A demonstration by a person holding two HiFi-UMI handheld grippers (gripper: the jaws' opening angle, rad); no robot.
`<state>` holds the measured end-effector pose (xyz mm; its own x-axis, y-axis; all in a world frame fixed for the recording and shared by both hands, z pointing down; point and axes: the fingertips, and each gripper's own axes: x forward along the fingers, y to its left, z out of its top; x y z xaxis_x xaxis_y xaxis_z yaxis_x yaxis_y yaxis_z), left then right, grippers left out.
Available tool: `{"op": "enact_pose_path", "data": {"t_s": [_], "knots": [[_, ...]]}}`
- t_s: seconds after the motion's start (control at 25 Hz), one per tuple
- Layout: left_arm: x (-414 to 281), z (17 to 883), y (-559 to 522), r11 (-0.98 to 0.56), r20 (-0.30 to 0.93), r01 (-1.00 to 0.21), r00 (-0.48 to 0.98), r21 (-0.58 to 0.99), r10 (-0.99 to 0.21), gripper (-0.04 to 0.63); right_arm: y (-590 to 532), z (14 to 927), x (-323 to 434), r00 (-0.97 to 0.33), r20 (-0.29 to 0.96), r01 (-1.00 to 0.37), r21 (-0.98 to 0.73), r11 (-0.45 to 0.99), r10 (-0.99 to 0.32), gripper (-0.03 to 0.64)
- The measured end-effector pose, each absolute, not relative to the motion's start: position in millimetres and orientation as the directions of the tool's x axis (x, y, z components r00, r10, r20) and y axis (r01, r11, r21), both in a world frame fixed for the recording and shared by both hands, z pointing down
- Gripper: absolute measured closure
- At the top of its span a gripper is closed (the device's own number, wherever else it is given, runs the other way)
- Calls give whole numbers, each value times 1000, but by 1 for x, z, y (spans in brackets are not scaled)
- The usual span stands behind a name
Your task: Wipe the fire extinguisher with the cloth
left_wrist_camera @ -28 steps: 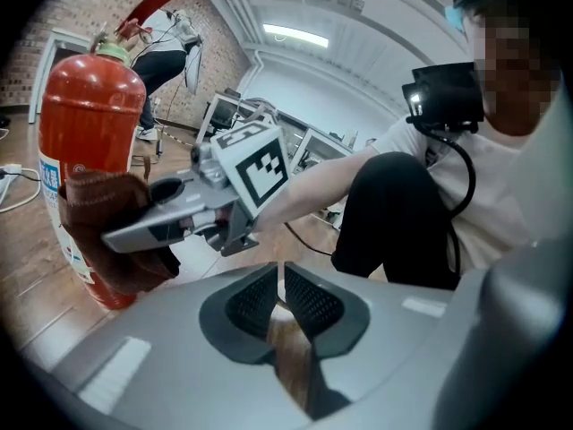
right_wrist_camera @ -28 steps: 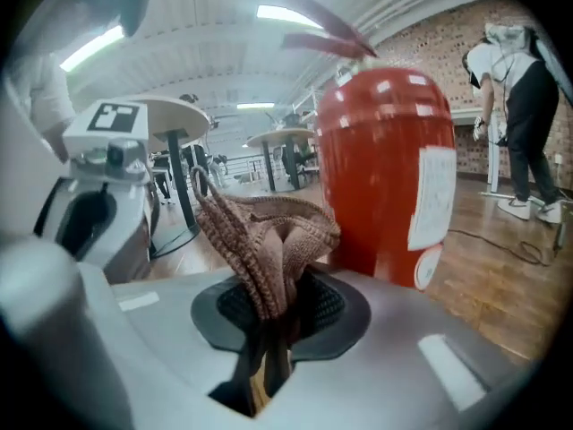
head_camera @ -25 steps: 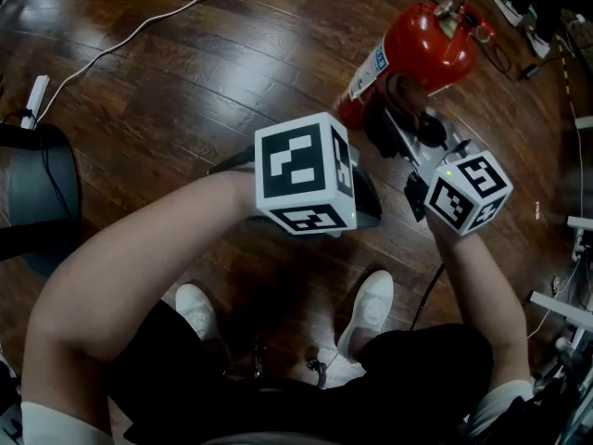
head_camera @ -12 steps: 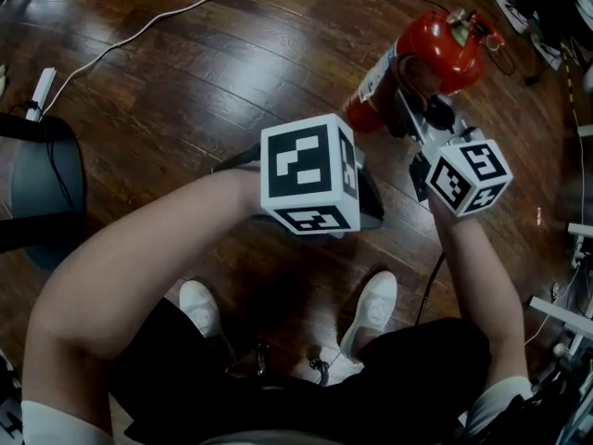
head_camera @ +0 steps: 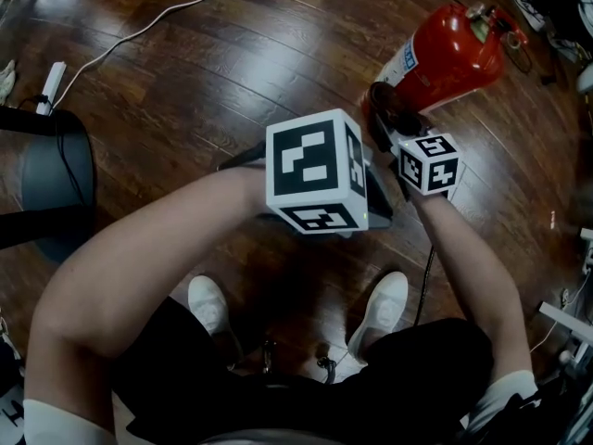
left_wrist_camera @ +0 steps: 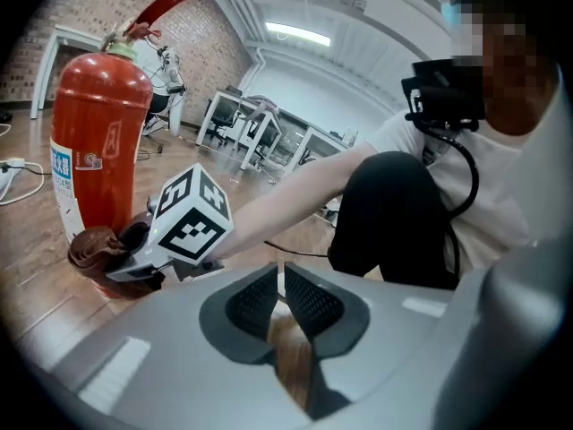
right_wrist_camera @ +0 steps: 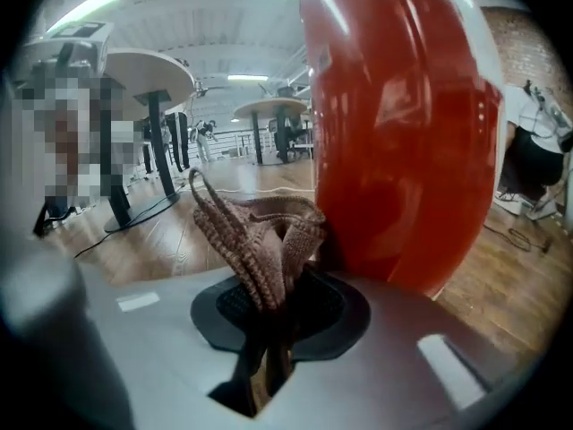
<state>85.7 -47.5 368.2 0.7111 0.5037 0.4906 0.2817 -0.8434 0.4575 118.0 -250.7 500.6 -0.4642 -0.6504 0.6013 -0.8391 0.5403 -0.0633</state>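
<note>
A red fire extinguisher (head_camera: 451,56) stands upright on the wooden floor at the upper right. My right gripper (head_camera: 393,130) is shut on a brown knitted cloth (head_camera: 382,101) and holds it against the low part of the cylinder. The right gripper view shows the cloth (right_wrist_camera: 255,231) bunched between the jaws, touching the red body (right_wrist_camera: 403,124). In the head view my left gripper's marker cube (head_camera: 315,168) is left of the extinguisher and hides its jaws. The left gripper (left_wrist_camera: 281,296) is shut on nothing, away from the extinguisher (left_wrist_camera: 94,133), and faces the cloth (left_wrist_camera: 92,249).
A white cable (head_camera: 167,9) runs across the floor at the top left, beside a power strip (head_camera: 52,85). A dark round seat (head_camera: 54,182) stands at the left edge. More cables and metal frames lie at the right edge (head_camera: 565,318). The person's white shoes (head_camera: 384,306) are below.
My right gripper has slid with the cloth down the extinguisher's side, from near its upper part to its base. The left gripper has hardly moved.
</note>
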Motion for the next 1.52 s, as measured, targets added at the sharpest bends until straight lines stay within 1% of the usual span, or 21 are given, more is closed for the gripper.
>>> {"op": "enact_pose_path", "data": {"t_s": [0.24,0.36,0.52,0.8,0.96,1.08,1.2,1.52], "knots": [[81,372,-49,-840,493,270,709,471,504,571,-236,557,108,-461,699,-832,-126,541,-546,554],[78,371,-51,-840,491,264,712,474,502,571,-227,555,98,-481,696,-823,-148,549,-533,554],[75,369,-54,-842,486,264,719,470,497,571,-230,505,90,-508,615,-828,-155,539,-603,554],[72,363,-45,-841,480,295,714,452,509,571,-242,377,76,-524,400,-839,-91,536,-752,554],[71,355,-41,-844,473,311,719,437,510,571,-251,323,76,-497,305,-859,-41,511,-812,554],[69,352,-39,-844,473,318,717,431,512,571,-263,305,84,-458,263,-882,-14,472,-849,554],[67,353,-38,-842,475,318,714,436,515,571,-271,314,89,-432,275,-893,1,450,-859,554],[61,356,-40,-841,479,310,711,444,515,571,-273,401,91,-405,432,-888,24,459,-806,554]]}}
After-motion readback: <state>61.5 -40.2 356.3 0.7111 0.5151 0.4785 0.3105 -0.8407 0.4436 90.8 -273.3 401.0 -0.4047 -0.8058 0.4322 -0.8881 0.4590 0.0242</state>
